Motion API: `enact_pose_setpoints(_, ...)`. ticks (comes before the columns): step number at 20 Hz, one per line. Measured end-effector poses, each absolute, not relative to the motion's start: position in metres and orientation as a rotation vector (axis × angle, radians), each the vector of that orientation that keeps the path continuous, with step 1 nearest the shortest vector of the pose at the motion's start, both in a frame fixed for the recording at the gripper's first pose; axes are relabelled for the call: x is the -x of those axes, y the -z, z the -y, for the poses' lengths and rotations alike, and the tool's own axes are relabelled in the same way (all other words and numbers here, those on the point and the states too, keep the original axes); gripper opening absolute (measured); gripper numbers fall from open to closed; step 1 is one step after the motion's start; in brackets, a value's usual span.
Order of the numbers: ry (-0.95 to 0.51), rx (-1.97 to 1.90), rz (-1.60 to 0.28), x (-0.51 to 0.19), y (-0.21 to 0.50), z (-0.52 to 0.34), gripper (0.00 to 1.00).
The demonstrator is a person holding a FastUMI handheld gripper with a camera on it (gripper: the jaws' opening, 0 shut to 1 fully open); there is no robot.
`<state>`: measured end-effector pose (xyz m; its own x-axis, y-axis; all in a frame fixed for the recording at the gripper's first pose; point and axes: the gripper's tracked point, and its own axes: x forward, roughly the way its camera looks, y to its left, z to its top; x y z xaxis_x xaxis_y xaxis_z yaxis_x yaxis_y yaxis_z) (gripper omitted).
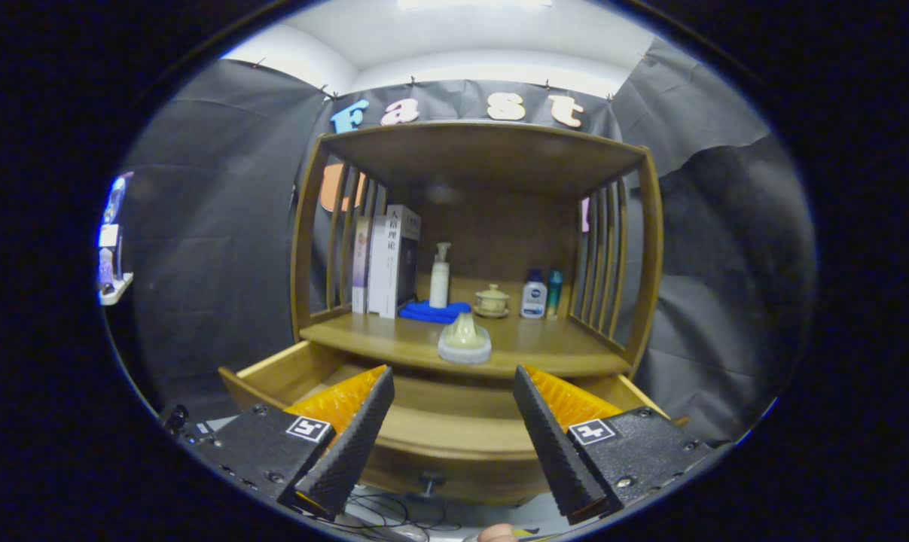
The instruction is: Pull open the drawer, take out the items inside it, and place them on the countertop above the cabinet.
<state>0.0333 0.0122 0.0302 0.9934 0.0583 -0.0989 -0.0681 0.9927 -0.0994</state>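
On the tabletop (544,348) above the one pulled-out drawer (454,433): two books (386,260), three bottles (440,275), one blue cloth (431,310), one lidded cup (492,299), one pale dish (465,339) at 12 o'clock from the fingers (454,440), which are wide apart, holding nothing. Drawer's long axis runs 9-to-3, front facing the fingers.

We count one gripper (454,418), its two fingers (349,436) spread with nothing between them, one open drawer (439,444) — and on the countertop (552,350) three books (386,260), three bottles (440,275), one blue cloth (433,310), one lidded cup (492,299) — one pale object (465,339) in front.
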Motion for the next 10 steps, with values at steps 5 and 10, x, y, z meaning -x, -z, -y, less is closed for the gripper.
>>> enact_pose_setpoints(5, -0.009, 0.068, -0.113, -0.013, 0.024, -0.012, 1.0)
enact_pose_setpoints(10, -0.006, 0.066, -0.177, -0.022, 0.068, -0.019, 1.0)
